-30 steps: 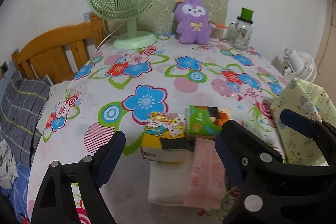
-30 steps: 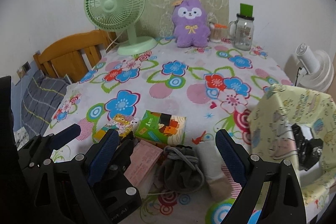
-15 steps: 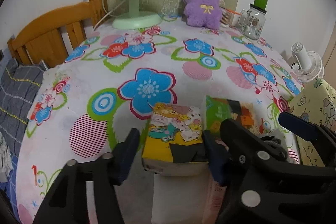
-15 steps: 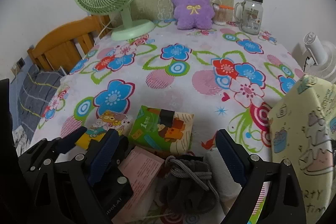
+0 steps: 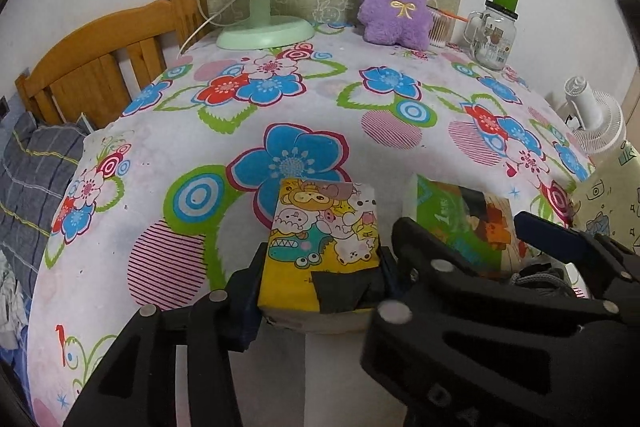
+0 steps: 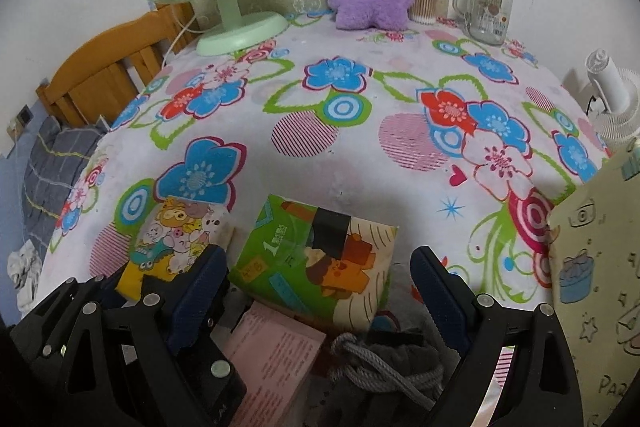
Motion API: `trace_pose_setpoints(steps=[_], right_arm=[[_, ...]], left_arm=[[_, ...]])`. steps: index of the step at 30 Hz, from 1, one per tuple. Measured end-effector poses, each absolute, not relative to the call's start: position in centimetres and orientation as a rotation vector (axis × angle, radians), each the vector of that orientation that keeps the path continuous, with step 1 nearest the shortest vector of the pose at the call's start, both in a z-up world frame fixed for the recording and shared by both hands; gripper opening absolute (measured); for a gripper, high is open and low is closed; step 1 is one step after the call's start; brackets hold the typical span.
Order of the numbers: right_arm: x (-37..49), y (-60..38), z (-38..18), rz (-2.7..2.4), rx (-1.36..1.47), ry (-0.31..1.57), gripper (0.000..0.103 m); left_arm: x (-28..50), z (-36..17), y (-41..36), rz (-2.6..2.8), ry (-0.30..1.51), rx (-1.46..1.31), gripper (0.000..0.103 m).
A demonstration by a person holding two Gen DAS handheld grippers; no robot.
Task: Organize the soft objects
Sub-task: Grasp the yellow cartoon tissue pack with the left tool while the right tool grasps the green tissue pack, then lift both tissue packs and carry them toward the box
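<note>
We are pinching the yellow cartoon tissue pack (image 5: 320, 251) across its width with the left tool (image 5: 318, 275) (long axis pointing away); the right tool (image 6: 320, 279) is gaping empty, straddling the green tissue pack (image 6: 312, 263).

The left gripper's (image 5: 320, 267) pads hide both side faces of the yellow cartoon tissue pack (image 5: 320, 227), and black tape covers part of its near edge. The right gripper (image 6: 318, 287) stands in front of the grey drawstring pouch (image 6: 384, 367). The pink packet (image 6: 276, 351) carries print too small to read. The picture's edge cuts off the pale yellow printed bag (image 6: 592, 287).
</note>
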State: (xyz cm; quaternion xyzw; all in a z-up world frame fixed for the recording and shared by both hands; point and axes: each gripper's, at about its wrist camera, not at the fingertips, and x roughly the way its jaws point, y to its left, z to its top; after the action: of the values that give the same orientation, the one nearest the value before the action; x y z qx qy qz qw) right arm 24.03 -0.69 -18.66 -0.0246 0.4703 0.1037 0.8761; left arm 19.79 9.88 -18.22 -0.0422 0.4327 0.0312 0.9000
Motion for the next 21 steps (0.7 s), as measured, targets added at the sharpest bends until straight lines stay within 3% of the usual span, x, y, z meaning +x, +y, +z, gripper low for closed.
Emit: trace_pose_setpoints(steps=[11, 12, 17, 21], right_arm=[[24.21, -0.84, -19.06, 0.208, 0.0, 1.009, 0.088], [24.19, -0.9, -18.94, 0.213, 0.001, 1.006, 0.077], [24.17, -0.82, -18.91, 0.218, -0.025, 1.005, 0.074], [23.86, -1.01, -18.5, 0.23, -0.017, 0.994, 0.066]], left_arm=[[19.87, -18.23, 9.76, 0.067, 0.897, -0.076, 0.051], [19.85, -18.22, 9.72, 0.059, 0.902, -0.075, 0.05], [19.74, -18.13, 9.51, 0.057, 0.905, -0.067, 0.05], [19.52, -17.77, 9.32, 0.058, 0.891, -0.069, 0.049]])
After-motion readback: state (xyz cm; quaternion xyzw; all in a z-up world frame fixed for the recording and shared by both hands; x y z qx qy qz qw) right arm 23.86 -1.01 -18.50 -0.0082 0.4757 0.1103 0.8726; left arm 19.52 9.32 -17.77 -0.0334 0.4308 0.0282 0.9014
